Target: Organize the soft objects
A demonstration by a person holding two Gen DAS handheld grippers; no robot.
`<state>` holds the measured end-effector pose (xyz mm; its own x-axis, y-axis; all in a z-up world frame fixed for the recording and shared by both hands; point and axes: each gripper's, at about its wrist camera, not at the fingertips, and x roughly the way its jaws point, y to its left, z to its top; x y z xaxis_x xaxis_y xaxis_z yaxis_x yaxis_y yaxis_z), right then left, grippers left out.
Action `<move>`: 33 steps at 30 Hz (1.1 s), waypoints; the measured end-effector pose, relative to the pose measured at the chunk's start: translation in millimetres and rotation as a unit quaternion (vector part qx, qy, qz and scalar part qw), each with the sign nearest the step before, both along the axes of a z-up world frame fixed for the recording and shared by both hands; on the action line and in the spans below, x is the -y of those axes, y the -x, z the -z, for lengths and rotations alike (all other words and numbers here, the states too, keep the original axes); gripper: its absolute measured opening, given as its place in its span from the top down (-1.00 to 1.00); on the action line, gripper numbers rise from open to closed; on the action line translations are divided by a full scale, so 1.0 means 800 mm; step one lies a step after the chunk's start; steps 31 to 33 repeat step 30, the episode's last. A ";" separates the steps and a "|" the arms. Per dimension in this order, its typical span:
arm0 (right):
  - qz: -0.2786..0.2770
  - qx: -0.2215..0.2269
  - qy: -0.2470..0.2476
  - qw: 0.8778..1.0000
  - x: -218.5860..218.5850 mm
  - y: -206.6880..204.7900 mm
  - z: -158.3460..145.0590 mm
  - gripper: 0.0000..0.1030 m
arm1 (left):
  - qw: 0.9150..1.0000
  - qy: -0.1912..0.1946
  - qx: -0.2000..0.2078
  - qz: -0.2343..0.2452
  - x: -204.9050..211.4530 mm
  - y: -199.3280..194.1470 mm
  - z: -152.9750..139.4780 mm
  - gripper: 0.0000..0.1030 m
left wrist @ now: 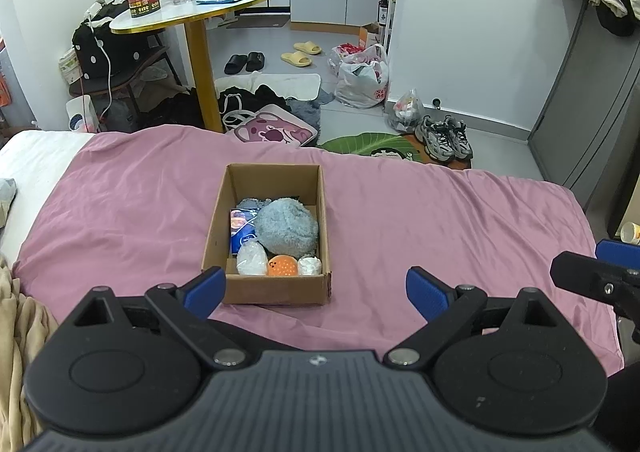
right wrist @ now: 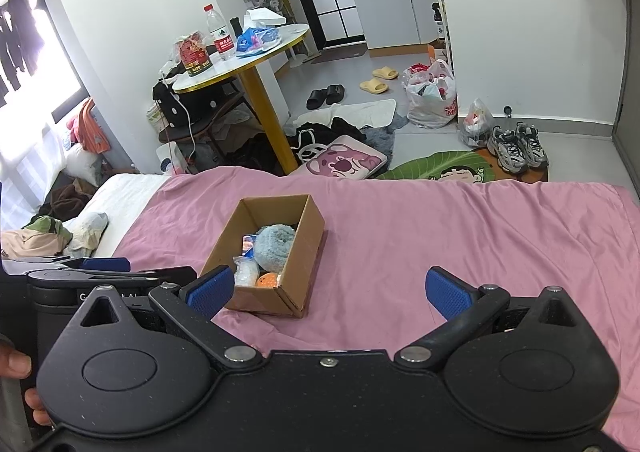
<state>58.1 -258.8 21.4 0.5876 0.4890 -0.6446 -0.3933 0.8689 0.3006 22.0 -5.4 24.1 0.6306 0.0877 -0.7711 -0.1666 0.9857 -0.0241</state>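
Pink sheet [left wrist: 400,212] covers the bed beneath the cardboard box [left wrist: 276,288], and I hold left gripper [left wrist: 316,288] and right gripper [right wrist: 330,290] spread wide, empty, just short of it.

One box [left wrist: 276,288], five soft objects [left wrist: 286,226].

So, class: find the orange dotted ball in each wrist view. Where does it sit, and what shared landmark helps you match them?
Left wrist view: orange dotted ball at centre, in the cardboard box's near end.
Right wrist view: left of centre, same near end of the box.
Shared landmark: fluffy blue ball just behind it.
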 end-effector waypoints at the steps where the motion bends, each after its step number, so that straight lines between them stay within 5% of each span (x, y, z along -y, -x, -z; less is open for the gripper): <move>1: 0.000 0.000 0.000 1.000 0.000 0.000 0.000 -1.00 | 1.000 0.000 0.000 0.000 0.000 0.000 0.000 -0.86; 33: -0.007 0.002 0.006 1.000 0.003 -0.005 0.010 -1.00 | 1.000 0.006 0.001 -0.011 -0.002 -0.009 0.020 -0.86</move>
